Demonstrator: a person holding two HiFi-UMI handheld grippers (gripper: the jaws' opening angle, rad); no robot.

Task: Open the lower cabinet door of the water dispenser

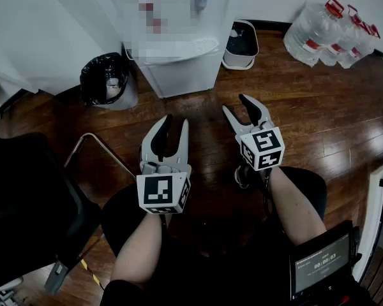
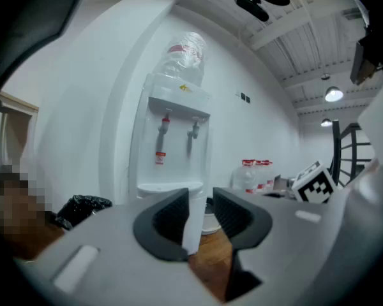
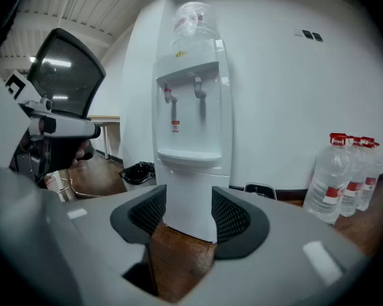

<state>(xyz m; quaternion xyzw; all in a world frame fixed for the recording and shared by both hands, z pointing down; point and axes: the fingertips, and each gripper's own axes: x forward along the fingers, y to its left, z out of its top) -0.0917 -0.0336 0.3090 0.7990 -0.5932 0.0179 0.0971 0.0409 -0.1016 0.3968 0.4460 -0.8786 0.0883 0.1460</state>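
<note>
The white water dispenser (image 1: 172,43) stands against the wall at the top of the head view, its lower cabinet door (image 1: 182,75) shut. Both grippers hang over the wooden floor, well short of it. My left gripper (image 1: 174,125) is open with nothing between its fingers, and my right gripper (image 1: 235,105) is likewise open and empty. In the left gripper view the dispenser (image 2: 175,145) stands far ahead beyond the left gripper (image 2: 201,203). In the right gripper view the cabinet door (image 3: 190,206) shows between the jaws of the right gripper (image 3: 190,212), some way off.
A bin lined with a black bag (image 1: 107,78) stands left of the dispenser, a small white pedal bin (image 1: 241,43) right of it. Several large water bottles (image 1: 332,30) sit at the far right. A black chair (image 1: 25,203) is at my left.
</note>
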